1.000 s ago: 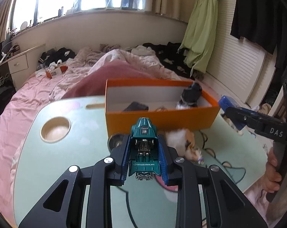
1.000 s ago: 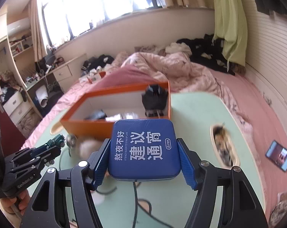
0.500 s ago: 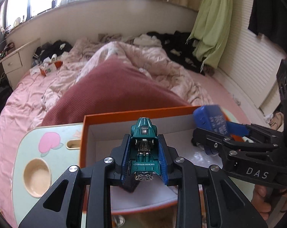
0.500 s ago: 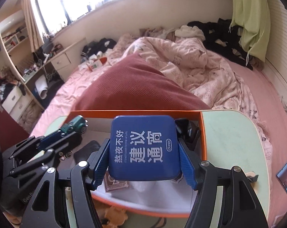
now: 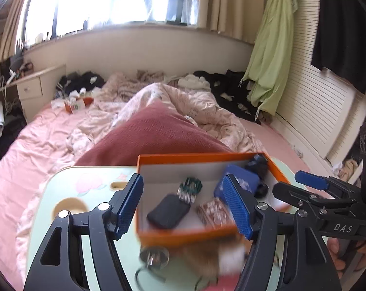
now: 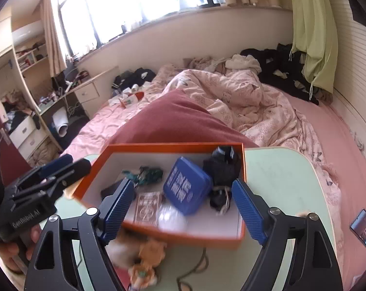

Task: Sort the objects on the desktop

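Note:
In the left wrist view, my left gripper (image 5: 183, 206) hangs over the orange box (image 5: 195, 156), its jaws opening and empty. The green toy car (image 5: 190, 188) lies blurred on the box floor below it. My right gripper (image 6: 183, 208) is also above the orange box (image 6: 158, 145), jaws opening with nothing pressed between the pads. The blue tin with white lettering (image 6: 186, 185) rests tilted inside, beside the toy car (image 6: 146, 173). Each gripper shows in the other's view: the right gripper (image 5: 294, 184) and the left gripper (image 6: 69, 165).
The box also holds a black case (image 5: 169, 211), a card pack (image 6: 147, 208), a black bundle (image 6: 224, 165) and a white lump (image 6: 172, 217). An orange plush toy (image 6: 144, 254) and a cable lie on the green table (image 6: 280, 181). A phone (image 6: 363, 228) lies on the bedding.
Both grippers have opened. The toy car left the left gripper and the blue tin left the right one; both now lie in the orange box. Both views have pulled back slightly.

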